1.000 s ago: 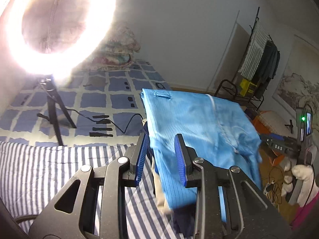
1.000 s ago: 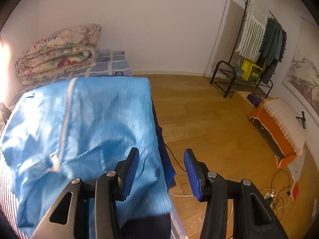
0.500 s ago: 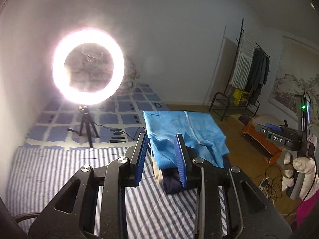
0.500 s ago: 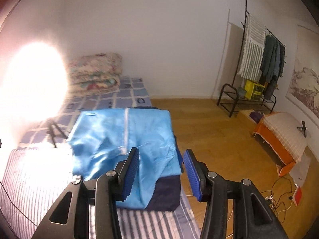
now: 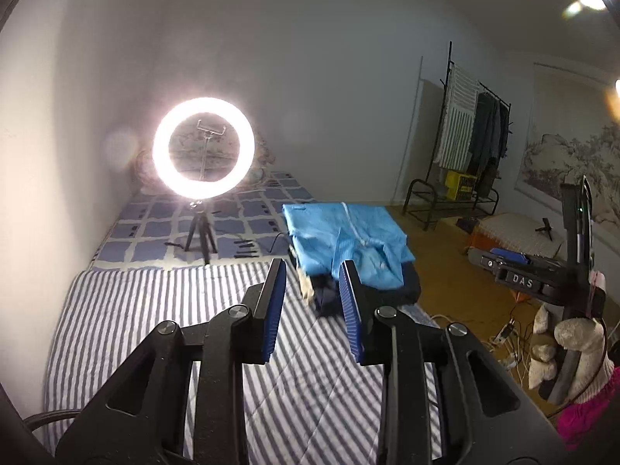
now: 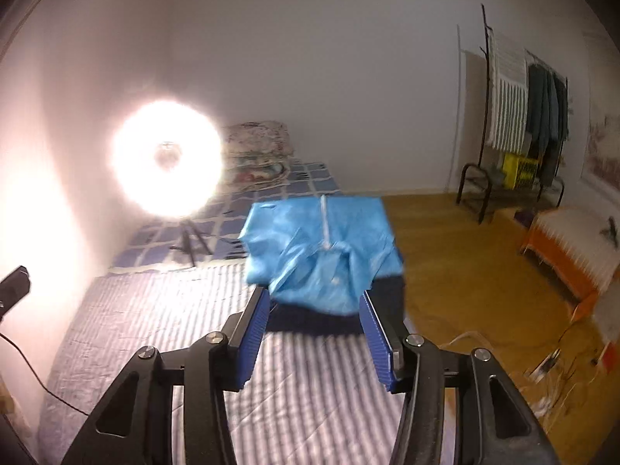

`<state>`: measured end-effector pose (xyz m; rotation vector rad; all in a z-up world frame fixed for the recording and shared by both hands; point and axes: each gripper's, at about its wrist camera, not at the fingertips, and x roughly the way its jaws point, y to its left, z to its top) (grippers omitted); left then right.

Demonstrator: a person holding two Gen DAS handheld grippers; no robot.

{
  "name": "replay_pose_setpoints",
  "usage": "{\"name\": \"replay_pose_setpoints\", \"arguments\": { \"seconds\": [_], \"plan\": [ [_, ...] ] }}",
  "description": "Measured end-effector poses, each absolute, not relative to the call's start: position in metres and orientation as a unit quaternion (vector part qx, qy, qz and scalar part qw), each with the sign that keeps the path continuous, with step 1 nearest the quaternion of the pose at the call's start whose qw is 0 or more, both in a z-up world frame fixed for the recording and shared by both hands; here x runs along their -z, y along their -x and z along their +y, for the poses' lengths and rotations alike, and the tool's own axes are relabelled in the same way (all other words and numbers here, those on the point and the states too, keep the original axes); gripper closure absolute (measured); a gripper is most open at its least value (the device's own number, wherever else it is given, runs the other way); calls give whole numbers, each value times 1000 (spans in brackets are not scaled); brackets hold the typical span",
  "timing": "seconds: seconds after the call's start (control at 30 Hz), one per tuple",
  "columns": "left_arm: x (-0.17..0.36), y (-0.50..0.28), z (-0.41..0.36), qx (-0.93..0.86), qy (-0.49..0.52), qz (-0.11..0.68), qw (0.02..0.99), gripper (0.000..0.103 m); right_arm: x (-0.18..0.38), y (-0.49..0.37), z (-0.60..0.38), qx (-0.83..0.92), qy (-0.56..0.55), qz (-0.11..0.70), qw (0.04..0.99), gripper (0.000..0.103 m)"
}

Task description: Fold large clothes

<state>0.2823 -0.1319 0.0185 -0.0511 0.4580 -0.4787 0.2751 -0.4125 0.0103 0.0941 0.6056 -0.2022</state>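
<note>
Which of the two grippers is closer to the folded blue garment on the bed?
Right, though only slightly. The right gripper is open just short of the blue garment; the left gripper, also open, sits farther back.

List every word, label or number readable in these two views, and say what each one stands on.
"DAS": white letters on the black body of the right gripper, seen in the left wrist view.
A small round mark on the same body, left of those letters: too small to read.
Yellow crate on the black rack: dark markings, too small to read.
Right wrist view: blurred, no readable text.

Striped bed (image 5: 162,333) — folded blue garment (image 5: 348,232) atop dark clothes (image 5: 329,298), ring-light tripod (image 5: 199,232).
</note>
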Motion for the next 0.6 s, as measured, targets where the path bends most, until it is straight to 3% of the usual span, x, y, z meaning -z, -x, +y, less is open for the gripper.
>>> {"name": "replay_pose_setpoints", "arguments": {
  "seconds": [0.1, 0.17, 0.33, 0.47, 0.6],
  "plan": [
    [-9, -260, -122, 231, 38, 232, 944, 71, 2, -246, -401, 97, -49, 293, 950, 52],
    [-1, -247, -118, 223, 33, 230, 947, 63, 8, -230, -393, 101, -45, 286, 952, 51],
    [25, -225, -114, 209, 19, 238, 948, 62, 22, -204, -377, 102, -42, 270, 957, 49],
    [41, -218, -110, 199, 26, 240, 950, 45, 29, -195, -367, 107, -26, 257, 960, 48],
    [48, -217, -109, 196, 15, 238, 951, 40, 33, -195, -362, 98, -22, 254, 962, 42]
  ]
}}
